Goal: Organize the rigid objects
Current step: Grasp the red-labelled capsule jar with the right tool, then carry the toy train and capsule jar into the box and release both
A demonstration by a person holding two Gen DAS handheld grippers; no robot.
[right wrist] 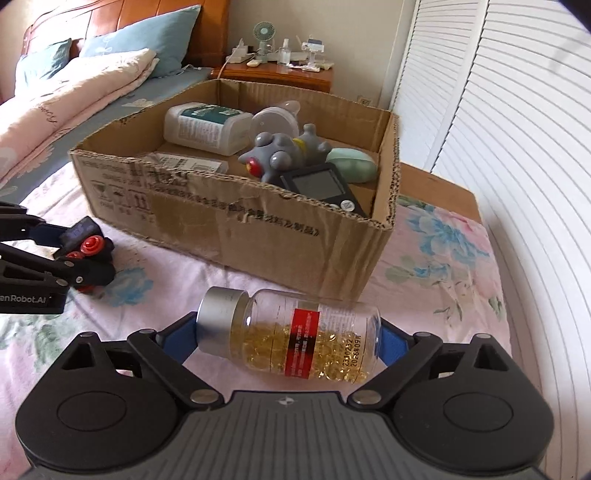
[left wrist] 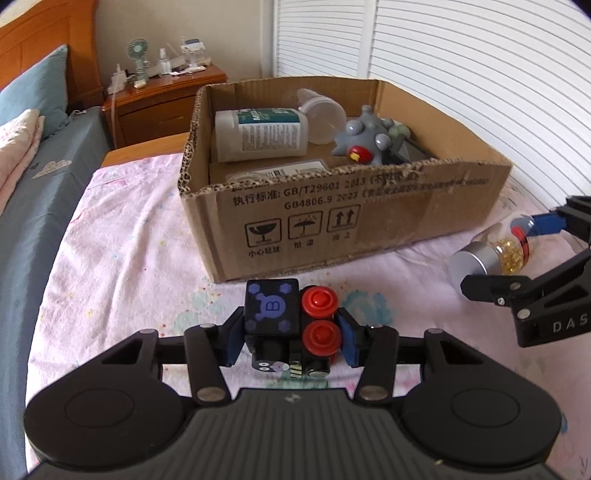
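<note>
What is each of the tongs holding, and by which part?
The left tongs clamp the black toy by its two sides. The right tongs straddle the capsule bottle end to end, cap and base; whether they press it cannot be told.

Daylit bedroom: wooden headboard (right wrist: 122, 14), cluttered nightstand (left wrist: 166, 99), white louvred doors (left wrist: 461, 55).

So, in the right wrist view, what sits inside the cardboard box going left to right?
White label bottle → clear plastic cup → grey toy figure → black device with a screen → pale green oval case, all inside the cardboard box.
</note>
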